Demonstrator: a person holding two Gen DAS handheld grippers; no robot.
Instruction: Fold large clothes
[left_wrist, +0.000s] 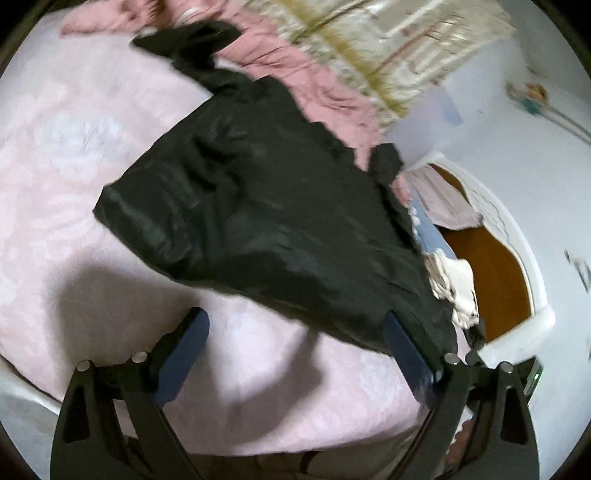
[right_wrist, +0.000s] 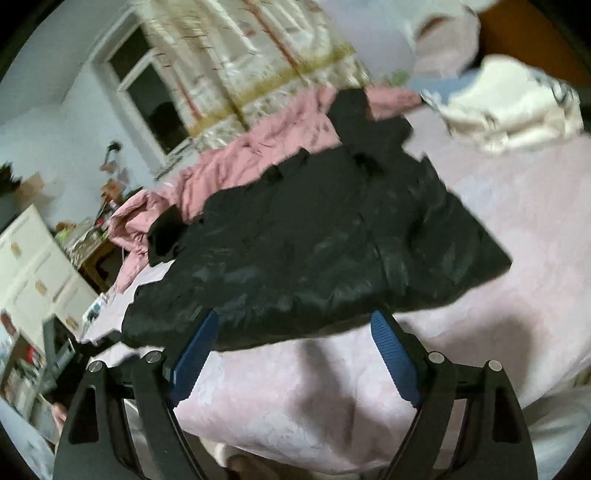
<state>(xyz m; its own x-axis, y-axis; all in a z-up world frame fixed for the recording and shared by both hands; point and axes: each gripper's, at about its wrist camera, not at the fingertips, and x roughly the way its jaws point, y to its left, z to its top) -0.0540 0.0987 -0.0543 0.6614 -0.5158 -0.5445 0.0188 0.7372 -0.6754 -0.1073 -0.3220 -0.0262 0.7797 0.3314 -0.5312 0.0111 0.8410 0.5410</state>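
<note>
Left gripper (left_wrist: 295, 328): jaws are seen wide apart, nothing between the blue pads (left_wrist: 184, 354); the right finger's tip is seen against the near hem of the jacket, and contact cannot be told through the blur.
Jacket (left_wrist: 258, 206): a black, shiny garment is laid flat on the bed — the hem is nearest both grippers, one sleeve (left_wrist: 199, 48) is stretched toward the far side.
Bed (left_wrist: 55, 184): it is covered by a pale pink sheet with a faint flower pattern; gripper shadows are cast on it just below the hem.
Pink cloth (left_wrist: 314, 74): it is bunched along the far edge of the bed, partly under the jacket.
White cloth (right_wrist: 509, 110): it is heaped at the far right of the bed, apart from the jacket.
Right gripper (right_wrist: 293, 325): jaws are seen wide apart and empty — both tips are at the hem, over the sheet.
</note>
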